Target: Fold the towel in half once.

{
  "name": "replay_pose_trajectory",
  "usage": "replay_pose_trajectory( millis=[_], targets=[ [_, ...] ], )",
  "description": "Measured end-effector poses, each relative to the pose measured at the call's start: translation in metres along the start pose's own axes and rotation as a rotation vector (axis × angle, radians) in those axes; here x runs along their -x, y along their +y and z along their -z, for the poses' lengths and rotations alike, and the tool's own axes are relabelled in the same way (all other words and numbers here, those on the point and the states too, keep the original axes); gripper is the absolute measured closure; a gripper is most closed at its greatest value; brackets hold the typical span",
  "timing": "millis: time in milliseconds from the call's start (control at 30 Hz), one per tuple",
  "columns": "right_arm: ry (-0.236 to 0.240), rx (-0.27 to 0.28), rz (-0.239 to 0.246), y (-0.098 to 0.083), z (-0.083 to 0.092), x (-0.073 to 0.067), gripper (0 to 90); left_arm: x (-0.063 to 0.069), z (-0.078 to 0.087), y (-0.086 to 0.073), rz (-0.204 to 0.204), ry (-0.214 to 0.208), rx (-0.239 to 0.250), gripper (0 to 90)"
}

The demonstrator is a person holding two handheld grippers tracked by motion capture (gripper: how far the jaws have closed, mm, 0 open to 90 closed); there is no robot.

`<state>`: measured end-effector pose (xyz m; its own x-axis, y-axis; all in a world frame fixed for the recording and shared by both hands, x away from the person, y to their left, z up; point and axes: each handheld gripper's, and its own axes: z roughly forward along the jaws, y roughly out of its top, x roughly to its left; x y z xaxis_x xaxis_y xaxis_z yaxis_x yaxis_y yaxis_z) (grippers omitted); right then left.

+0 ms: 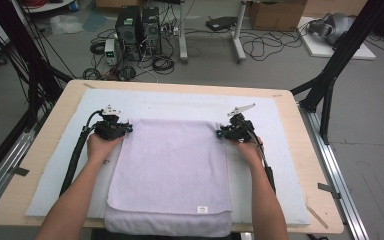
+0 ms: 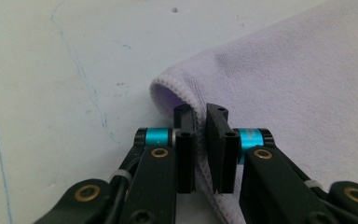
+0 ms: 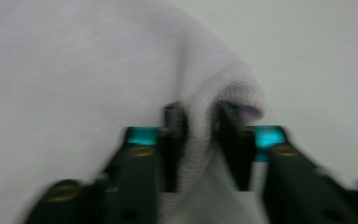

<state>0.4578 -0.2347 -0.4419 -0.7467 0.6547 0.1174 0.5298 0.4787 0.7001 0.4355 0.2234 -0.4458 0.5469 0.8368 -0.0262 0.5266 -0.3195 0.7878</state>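
Towel: a pale lilac towel (image 1: 172,165) lies flat on the bench, folded over on itself, its near edge hanging just past the bench's front and a small white label (image 1: 202,209) near that edge.
Bench: a light wooden bench (image 1: 305,150) covered by a whitish mat (image 1: 180,102), with the towel in the middle of the mat.
Left gripper: the left gripper (image 2: 201,140) sits at the towel's far left corner, jaws drawn narrow with the hemmed edge (image 2: 168,88) of the cloth pinched between them.
Right gripper: the right gripper (image 3: 200,140) is at the far right corner; its own view is blurred, but a fold of the towel's edge seems caught between jaws set a little apart.
Hands: the left hand (image 1: 100,145) and right hand (image 1: 249,150) reach in from the near side, forearms either side of the towel.
Floor beyond: computer towers (image 1: 137,27) and tangled cables (image 1: 260,47) on a grey floor.
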Motion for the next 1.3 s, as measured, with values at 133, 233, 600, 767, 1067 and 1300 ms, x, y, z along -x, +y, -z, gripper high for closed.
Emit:
replay_pose_trajectory(
  millis=[133, 233, 600, 767, 1067, 1300],
  targets=[
    [-0.044, -0.002, 0.052, 0.009, 0.005, -0.007, 83.9, 0.002, 0.007, 0.006, -0.03, 0.048, 0.05, 87.3],
    [-0.067, 0.02, 0.054, 0.025, 0.017, -0.006, 84.6, -0.002, 0.014, 0.019, -0.037, 0.057, 0.054, 87.5],
    [-0.197, 0.153, 0.046, 0.088, 0.059, 0.004, 66.4, -0.015, 0.044, 0.107, -0.103, 0.116, 0.178, 65.3],
    [-0.176, 0.111, -0.014, 0.067, 0.052, 0.013, 55.8, -0.014, 0.035, 0.09, -0.096, 0.053, 0.114, 56.0],
    [-0.05, 0.077, 0.031, 0.025, 0.051, -0.012, 51.9, 0.005, 0.037, 0.034, -0.103, -0.059, 0.05, 49.2],
    [0.007, 0.091, 0.067, -0.008, 0.065, -0.037, 50.6, 0.026, 0.062, 0.003, -0.14, -0.102, 0.054, 49.3]
  ],
)
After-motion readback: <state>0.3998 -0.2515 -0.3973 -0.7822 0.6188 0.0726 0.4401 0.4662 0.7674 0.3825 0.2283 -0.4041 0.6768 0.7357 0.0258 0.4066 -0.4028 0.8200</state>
